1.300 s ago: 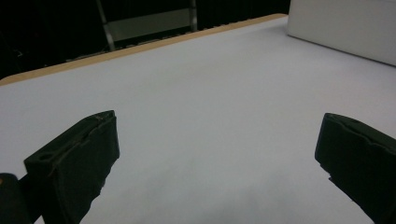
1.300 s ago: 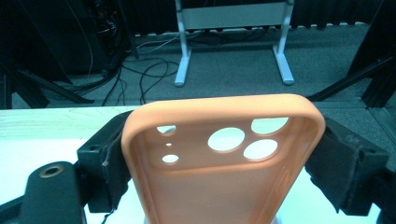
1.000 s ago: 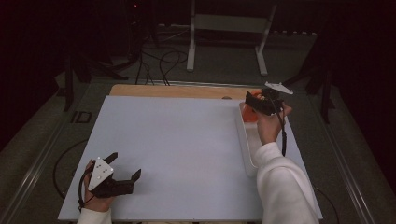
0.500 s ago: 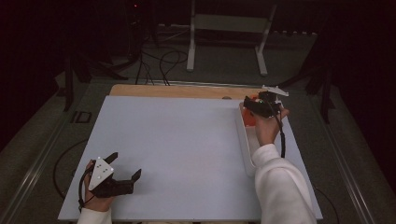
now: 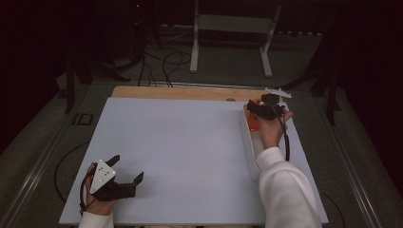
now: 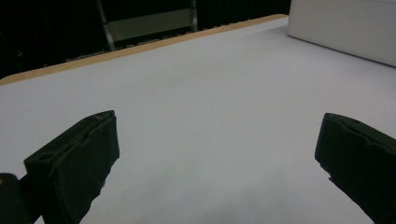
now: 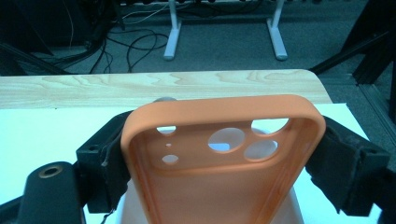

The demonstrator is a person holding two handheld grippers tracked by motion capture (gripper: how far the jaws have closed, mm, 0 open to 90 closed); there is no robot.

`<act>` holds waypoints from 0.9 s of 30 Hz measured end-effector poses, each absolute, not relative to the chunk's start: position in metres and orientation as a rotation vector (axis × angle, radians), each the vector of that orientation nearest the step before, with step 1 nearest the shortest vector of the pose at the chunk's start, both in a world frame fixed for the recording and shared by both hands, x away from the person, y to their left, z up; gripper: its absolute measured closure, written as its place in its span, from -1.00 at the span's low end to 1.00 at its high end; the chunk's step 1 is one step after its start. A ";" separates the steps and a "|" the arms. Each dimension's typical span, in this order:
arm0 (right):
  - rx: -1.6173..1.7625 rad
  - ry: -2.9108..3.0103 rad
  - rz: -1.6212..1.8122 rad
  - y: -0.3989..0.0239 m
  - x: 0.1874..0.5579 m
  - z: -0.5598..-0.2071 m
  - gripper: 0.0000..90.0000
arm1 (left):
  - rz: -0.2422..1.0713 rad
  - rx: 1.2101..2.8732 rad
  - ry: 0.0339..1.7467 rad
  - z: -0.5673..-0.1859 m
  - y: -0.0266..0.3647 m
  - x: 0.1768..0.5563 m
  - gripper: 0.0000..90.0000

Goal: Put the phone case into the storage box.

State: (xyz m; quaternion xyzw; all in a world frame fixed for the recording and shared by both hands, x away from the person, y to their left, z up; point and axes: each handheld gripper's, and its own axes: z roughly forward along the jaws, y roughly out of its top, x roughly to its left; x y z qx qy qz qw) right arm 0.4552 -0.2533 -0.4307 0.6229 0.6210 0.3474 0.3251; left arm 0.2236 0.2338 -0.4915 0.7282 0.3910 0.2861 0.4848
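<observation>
My right gripper (image 7: 224, 163) is clamped across the orange phone case (image 7: 219, 158), holding it above the white tray (image 5: 249, 147) at the table's (image 5: 190, 142) far right. My left gripper (image 5: 124, 175), jaws wide apart and empty, rests near-left on the table.
</observation>
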 end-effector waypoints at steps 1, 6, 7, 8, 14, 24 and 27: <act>1.638 1.630 0.912 -0.253 0.456 -0.431 -0.64 | 0.697 1.772 0.952 -0.491 0.234 0.223 -0.99; 1.646 1.638 0.900 -0.254 0.457 -0.434 -0.65 | 0.696 1.770 0.954 -0.492 0.234 0.223 -0.99; 1.642 1.636 0.899 -0.253 0.457 -0.435 -0.65 | 0.695 1.770 0.954 -0.492 0.234 0.223 -0.99; 1.640 1.637 0.899 -0.253 0.457 -0.435 -0.65 | 0.695 1.771 0.953 -0.492 0.234 0.223 -0.99; 1.640 1.640 0.907 -0.253 0.459 -0.435 -0.65 | 0.697 1.771 0.954 -0.492 0.234 0.223 -0.99; 1.623 1.655 0.925 -0.255 0.462 -0.437 -0.68 | 0.696 1.770 0.955 -0.492 0.234 0.223 -0.99; 1.629 1.658 0.921 -0.255 0.464 -0.437 -0.72 | 0.695 1.767 0.956 -0.491 0.234 0.223 -0.99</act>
